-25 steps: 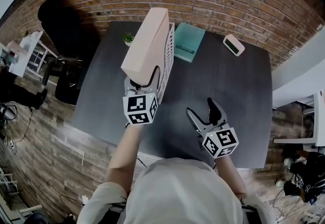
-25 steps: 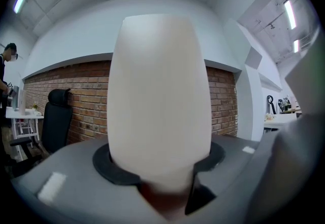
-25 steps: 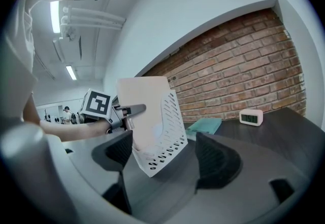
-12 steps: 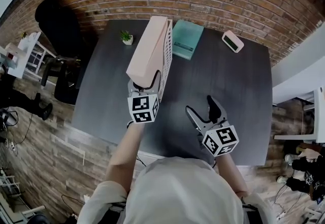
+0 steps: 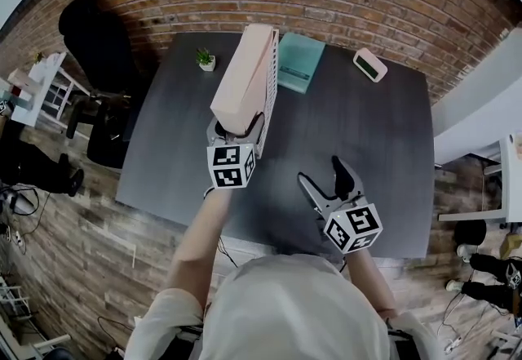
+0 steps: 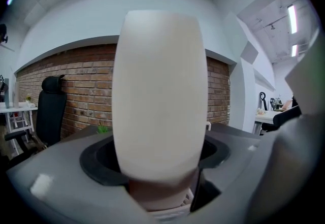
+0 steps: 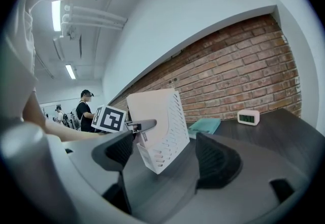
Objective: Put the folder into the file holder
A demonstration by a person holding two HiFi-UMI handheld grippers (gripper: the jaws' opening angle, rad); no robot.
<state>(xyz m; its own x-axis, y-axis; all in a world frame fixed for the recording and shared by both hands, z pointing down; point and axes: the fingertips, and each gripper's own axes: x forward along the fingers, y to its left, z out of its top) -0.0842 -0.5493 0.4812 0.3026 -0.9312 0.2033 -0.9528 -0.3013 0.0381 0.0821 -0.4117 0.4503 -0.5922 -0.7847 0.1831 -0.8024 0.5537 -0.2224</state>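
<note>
A pale pink folder (image 5: 241, 82) stands on edge in the white slotted file holder (image 5: 268, 91) on the dark table (image 5: 367, 146). My left gripper (image 5: 236, 130) is at the folder's near end. Its jaws are opening, with the folder (image 6: 160, 101) still between them and a dark gap showing beside the right pad. A bit of the holder (image 6: 167, 213) shows under the folder. My right gripper (image 5: 325, 179) hovers open and empty over the table's front right. In the right gripper view, that gripper (image 7: 167, 154) looks at the holder (image 7: 165, 139) from the side.
A teal book (image 5: 299, 61) lies just right of the holder, a small white clock (image 5: 370, 65) beyond it, and a tiny potted plant (image 5: 205, 60) at the back left corner. A black office chair (image 5: 98, 48) stands left of the table. A brick wall runs behind.
The folder has tipped more upright and sunk lower into the holder, and my left gripper has come slightly forward with it. The right gripper has stayed put.
</note>
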